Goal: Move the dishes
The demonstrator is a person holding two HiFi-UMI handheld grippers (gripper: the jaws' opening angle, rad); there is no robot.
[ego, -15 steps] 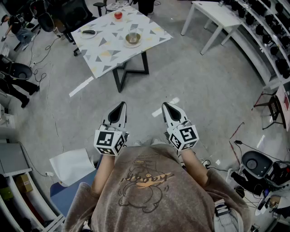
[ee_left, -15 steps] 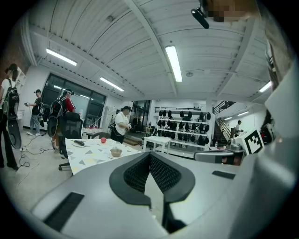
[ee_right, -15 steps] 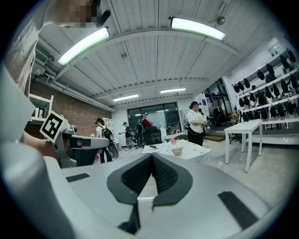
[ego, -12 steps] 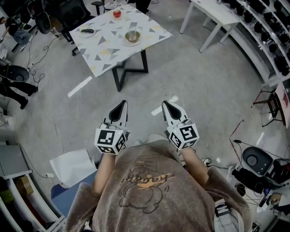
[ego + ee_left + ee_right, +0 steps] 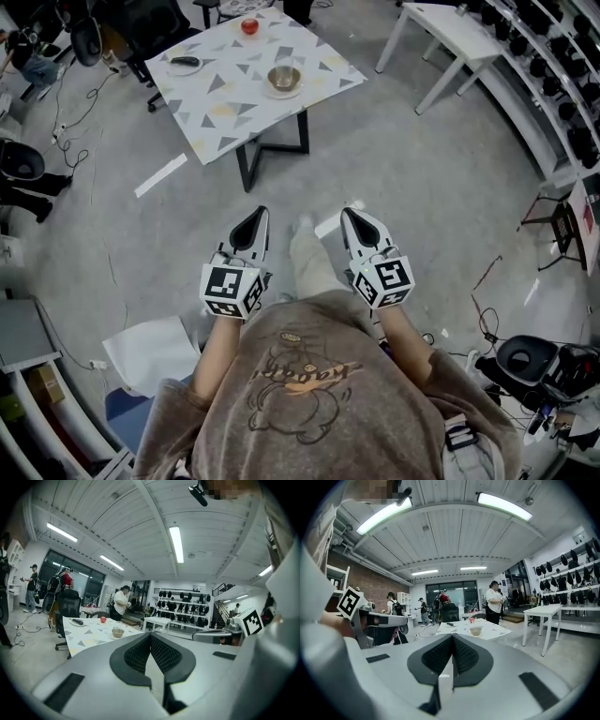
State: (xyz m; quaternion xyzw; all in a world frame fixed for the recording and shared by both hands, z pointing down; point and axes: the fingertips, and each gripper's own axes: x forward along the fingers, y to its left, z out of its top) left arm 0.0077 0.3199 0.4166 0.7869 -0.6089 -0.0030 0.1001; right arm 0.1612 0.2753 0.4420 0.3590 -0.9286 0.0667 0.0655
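Far ahead stands a table with a white cloth of triangle print. On it are a bowl on a saucer, a plate with a dark object and a red apple. My left gripper and right gripper are held side by side in front of my chest, well short of the table, both shut and empty. The left gripper view shows the bowl and apple in the distance; the right gripper view shows the bowl too.
Grey floor lies between me and the table. A white bench table stands at the upper right, beside wall racks of dark gear. Office chairs and people are at the upper left. Cables and equipment lie at the lower right.
The table has shifted a little right and down in the head view. My leg now shows stepping forward between the grippers. Both grippers stay shut and held as before.
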